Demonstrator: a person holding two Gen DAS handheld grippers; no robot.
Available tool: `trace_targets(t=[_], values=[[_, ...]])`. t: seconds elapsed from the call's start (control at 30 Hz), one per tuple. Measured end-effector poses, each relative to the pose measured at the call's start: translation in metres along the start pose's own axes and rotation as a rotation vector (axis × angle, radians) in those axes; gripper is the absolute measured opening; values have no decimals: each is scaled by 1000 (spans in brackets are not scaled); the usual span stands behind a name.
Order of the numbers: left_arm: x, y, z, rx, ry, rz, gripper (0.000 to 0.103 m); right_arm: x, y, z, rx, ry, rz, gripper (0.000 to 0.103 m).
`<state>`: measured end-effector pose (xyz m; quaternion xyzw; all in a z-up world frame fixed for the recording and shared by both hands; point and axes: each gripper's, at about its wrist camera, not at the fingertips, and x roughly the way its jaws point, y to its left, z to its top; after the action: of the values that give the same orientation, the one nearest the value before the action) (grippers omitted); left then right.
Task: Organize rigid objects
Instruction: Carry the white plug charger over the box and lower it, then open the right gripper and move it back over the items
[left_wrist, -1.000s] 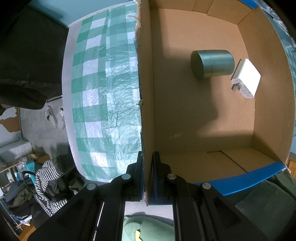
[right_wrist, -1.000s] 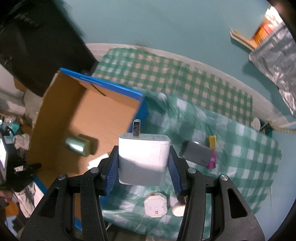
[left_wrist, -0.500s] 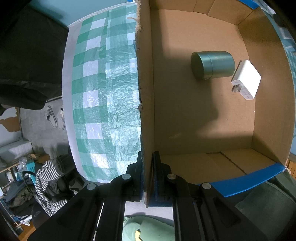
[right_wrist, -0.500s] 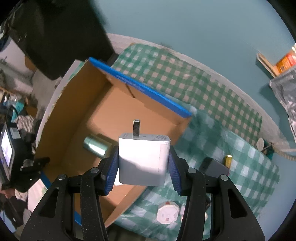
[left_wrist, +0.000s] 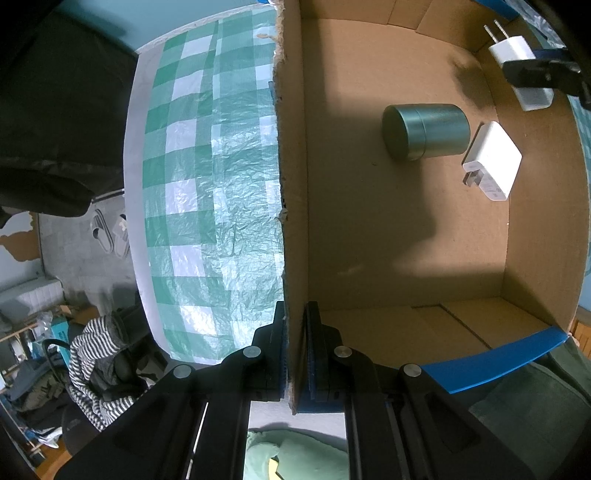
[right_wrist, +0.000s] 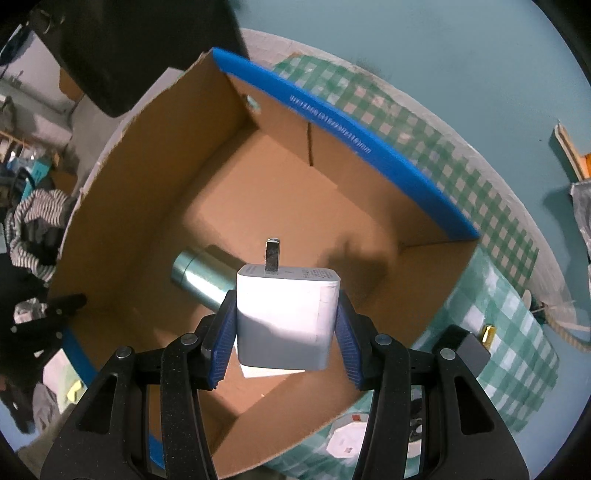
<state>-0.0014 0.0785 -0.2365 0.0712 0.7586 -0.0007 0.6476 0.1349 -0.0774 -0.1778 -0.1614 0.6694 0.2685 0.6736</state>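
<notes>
The right gripper (right_wrist: 282, 332), clamping the white charger (right_wrist: 286, 314), now hangs over the cardboard box (right_wrist: 369, 155) interior rather than the checked cloth, appearing at the left view's far-right corner.

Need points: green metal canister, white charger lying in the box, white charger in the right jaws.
Green metal cylindrical canister (left_wrist: 428, 131), left wrist view, curved side.
White plastic charger lying in the box (left_wrist: 493, 160), left wrist view, flat top face.
White plastic charger held in the jaws (right_wrist: 284, 314), right wrist view, front face.
</notes>
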Motion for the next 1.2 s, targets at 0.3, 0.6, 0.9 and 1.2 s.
trace_targets(t=[0.3, 0.6, 0.9, 1.2], values=[[0, 0, 0, 1, 0, 2, 9, 14, 1, -3, -13, 33, -19, 50], [0, -1, 0, -1, 3, 1, 9, 19, -3, -4, -15, 37, -34, 52], [0, -3, -3, -1, 2, 1, 9, 9, -6, -9, -19, 22, -30, 54], [-1, -4, -3, 3, 2, 4, 9, -21, -6, -17, -30, -51, -25, 61]])
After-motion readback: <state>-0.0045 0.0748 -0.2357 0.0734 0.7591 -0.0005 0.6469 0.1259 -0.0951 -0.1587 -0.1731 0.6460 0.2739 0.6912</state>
